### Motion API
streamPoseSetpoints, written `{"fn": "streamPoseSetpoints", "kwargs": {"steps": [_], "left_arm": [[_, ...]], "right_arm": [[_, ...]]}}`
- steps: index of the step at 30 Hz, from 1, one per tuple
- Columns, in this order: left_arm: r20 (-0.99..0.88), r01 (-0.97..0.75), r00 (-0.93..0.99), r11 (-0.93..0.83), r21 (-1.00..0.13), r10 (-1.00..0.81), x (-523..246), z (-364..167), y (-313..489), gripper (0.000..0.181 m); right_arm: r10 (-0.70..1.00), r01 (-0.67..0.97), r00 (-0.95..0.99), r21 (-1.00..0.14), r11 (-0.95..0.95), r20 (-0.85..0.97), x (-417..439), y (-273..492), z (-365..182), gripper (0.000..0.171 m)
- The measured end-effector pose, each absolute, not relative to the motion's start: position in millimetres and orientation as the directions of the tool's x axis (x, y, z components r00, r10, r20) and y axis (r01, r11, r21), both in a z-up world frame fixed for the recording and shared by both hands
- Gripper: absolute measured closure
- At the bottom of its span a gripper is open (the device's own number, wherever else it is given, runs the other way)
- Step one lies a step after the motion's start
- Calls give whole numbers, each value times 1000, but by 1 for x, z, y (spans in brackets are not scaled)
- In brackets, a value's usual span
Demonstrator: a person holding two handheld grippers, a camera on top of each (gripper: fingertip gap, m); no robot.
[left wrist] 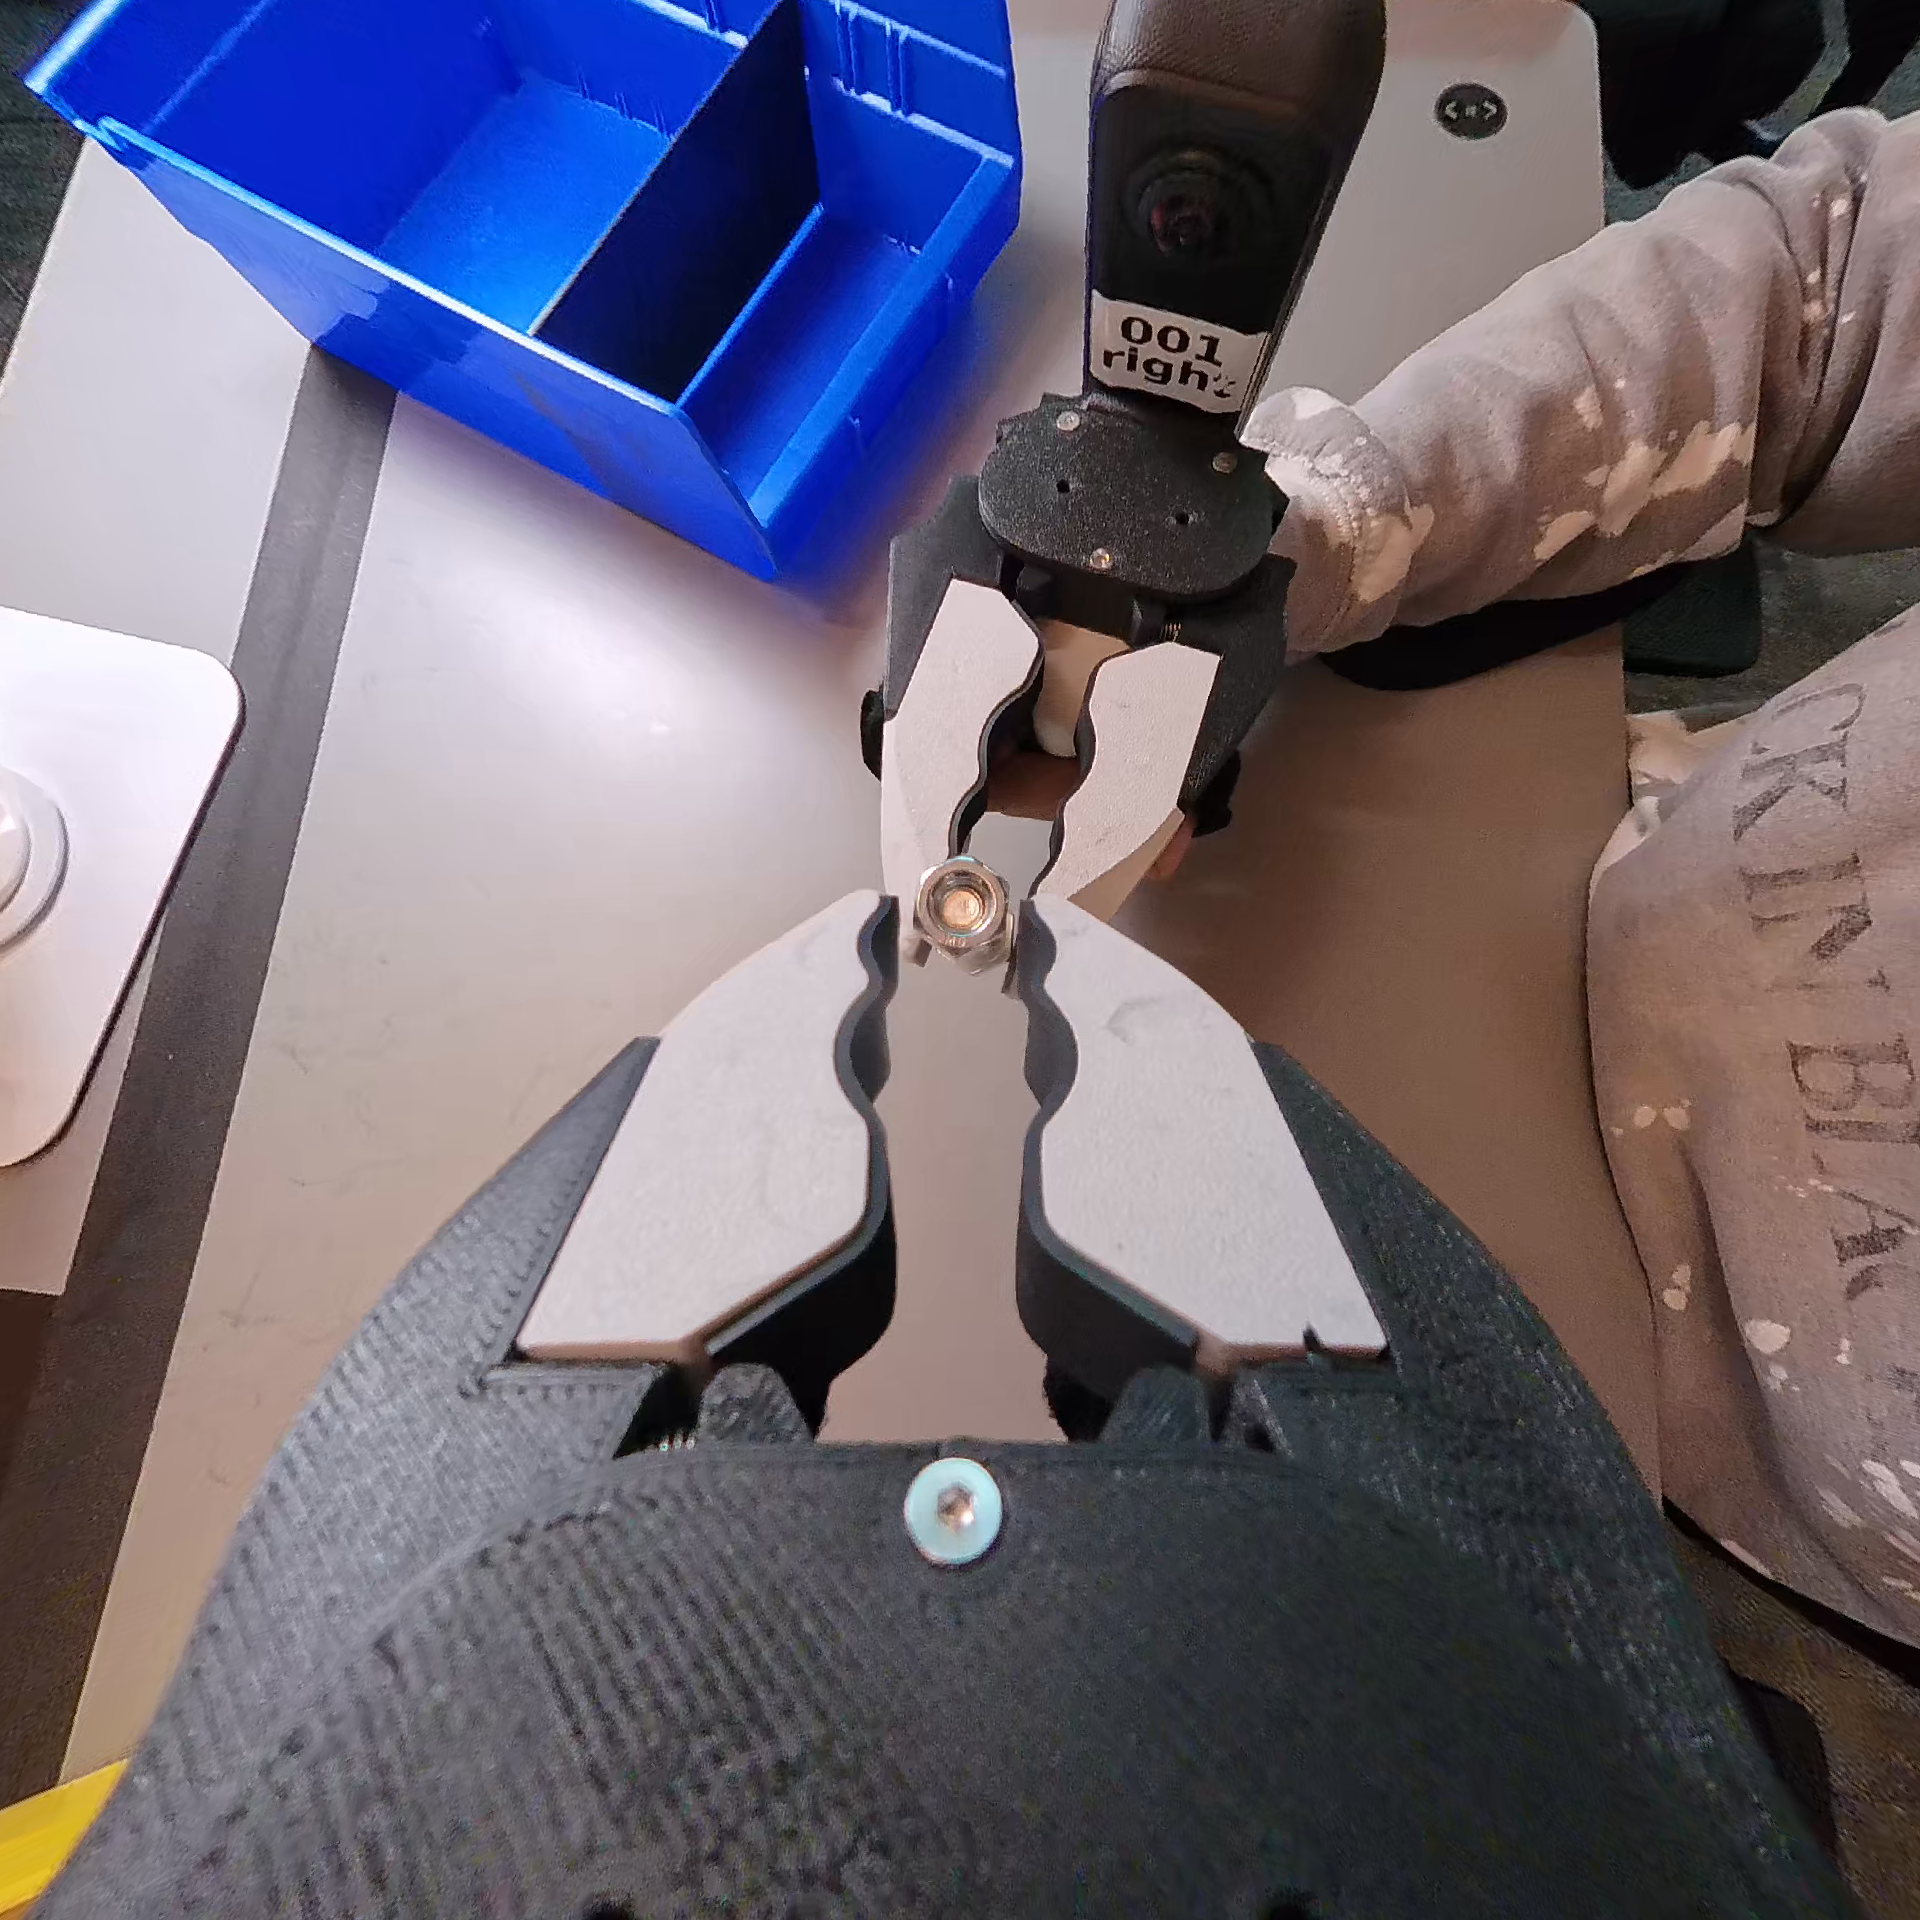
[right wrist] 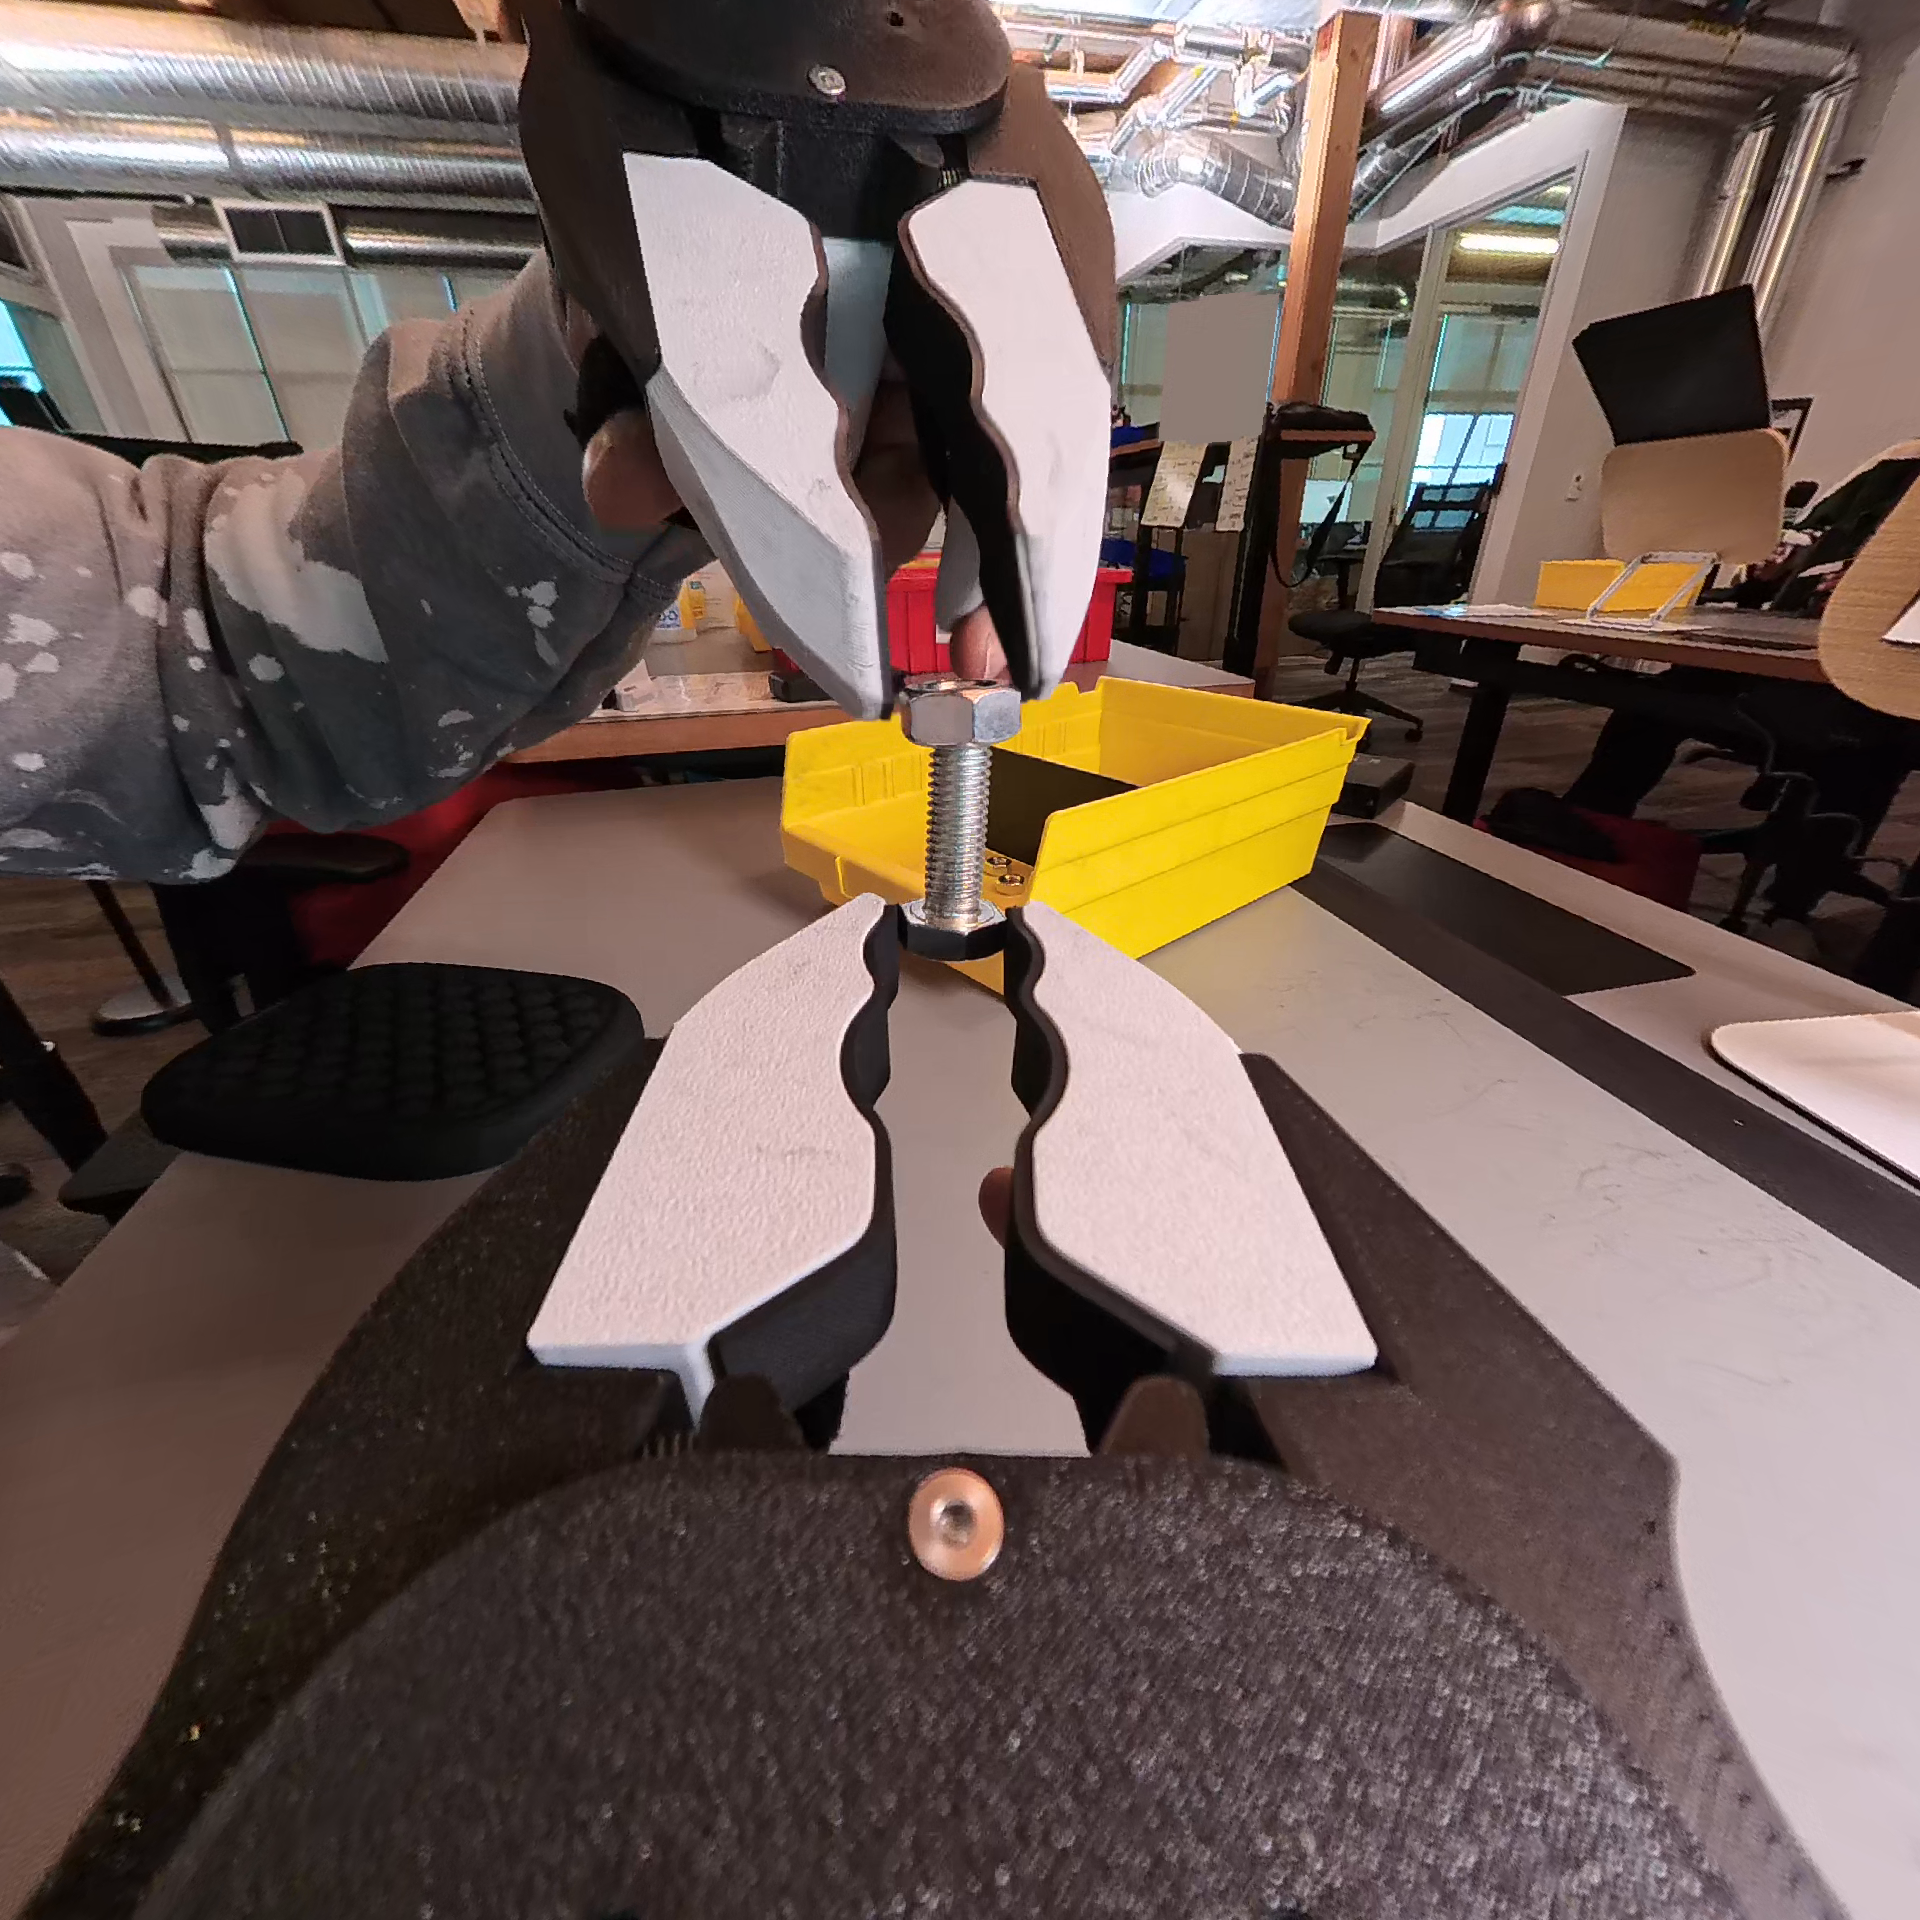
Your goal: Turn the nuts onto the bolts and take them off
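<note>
Left hand-held gripper (left wrist: 958, 928) fills the near field of the left wrist view, black printed body, grey-white finger faces, tips closed narrow on the upper hex piece (left wrist: 958, 914) of a bolt (right wrist: 958, 831). That view looks straight down the bolt's axis, so only a bright hexagon with a round centre shows; the shank is hidden. Right hand-held gripper (right wrist: 951, 928), seen along its own fingers in the right wrist view, pinches the lower hex piece (right wrist: 951, 920) at the bolt's bottom end. Which hex piece is the nut and which the bolt head cannot be told.

Worktop (left wrist: 582, 831): pale grey with a dark strip. Blue bin (left wrist: 582, 208) shows only in the left wrist view, at upper left, divided into compartments. Yellow bin (right wrist: 1174, 821) shows only in the right wrist view, behind the bolt, with a dark divider and small brass-coloured pieces near its front edge; too small to identify. Same view takes in an office room with ducts overhead, chairs and desks. Mottled grey sleeve (left wrist: 1558, 343) appears in both.

Bolt: silver, threaded shank upright, held clear of the worktop between the two grippers, left one above, right one below. Threads bare between the hex pieces, which stand well apart.
</note>
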State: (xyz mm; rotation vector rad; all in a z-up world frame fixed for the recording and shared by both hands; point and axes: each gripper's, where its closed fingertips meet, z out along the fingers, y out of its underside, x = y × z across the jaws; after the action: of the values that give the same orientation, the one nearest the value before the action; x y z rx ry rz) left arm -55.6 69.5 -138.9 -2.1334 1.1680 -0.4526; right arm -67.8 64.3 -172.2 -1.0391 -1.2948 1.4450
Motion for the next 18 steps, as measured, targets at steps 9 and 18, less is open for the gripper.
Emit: {"fn": "streamPoseSetpoints", "kwargs": {"steps": [9,18], "left_arm": [[-23,-232,597,-145,-962,-802,-45,-92,82,153],[-11,-67,625,-39,-997,-780,-26,-96,104,154]], "right_arm": [[982,-172,-186,-983,-62,-29,-53,84,-144,152],[990,-209,-141,-976,-61,-32,-39,101,-127,152]]}}
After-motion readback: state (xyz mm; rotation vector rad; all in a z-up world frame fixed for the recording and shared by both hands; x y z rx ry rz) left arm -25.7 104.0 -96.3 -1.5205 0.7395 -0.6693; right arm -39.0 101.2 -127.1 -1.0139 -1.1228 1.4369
